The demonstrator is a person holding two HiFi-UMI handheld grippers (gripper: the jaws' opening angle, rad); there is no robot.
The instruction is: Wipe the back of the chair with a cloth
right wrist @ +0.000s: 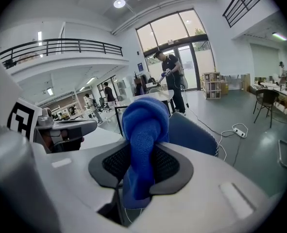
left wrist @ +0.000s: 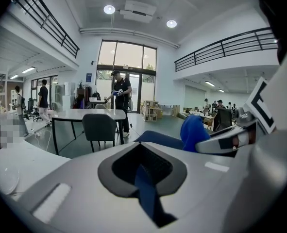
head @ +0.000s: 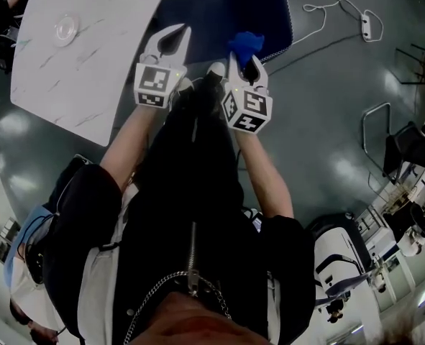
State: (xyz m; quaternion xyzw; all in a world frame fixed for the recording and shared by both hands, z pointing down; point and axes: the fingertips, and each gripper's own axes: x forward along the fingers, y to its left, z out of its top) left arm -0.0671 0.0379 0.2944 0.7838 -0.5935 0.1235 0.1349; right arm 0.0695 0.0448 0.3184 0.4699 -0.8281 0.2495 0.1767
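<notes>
The chair (head: 270,13) sits just right of the table (head: 90,63), perhaps partly under it.

Cloth (right wrist: 144,125): was blue, soft looped terry, fuzzy and matt.
Chair back (right wrist: 194,132): was dark blue woven fabric, matt.
Shells of left gripper (head: 170,40) and right gripper (head: 247,65): were smooth pale plastic with a dull sheen.
Jaw pads (right wrist: 170,166): looked dark, finely ribbed, rubbery.
Table top (head: 90,56): was smooth, white, marble-veined.
Floor (head: 327,142): was grey, polished, glossy under the lamps.

Blue cloth (right wrist: 144,130), navy chair (head: 270,13) — white table (head: 90,70) veined grey.
</notes>
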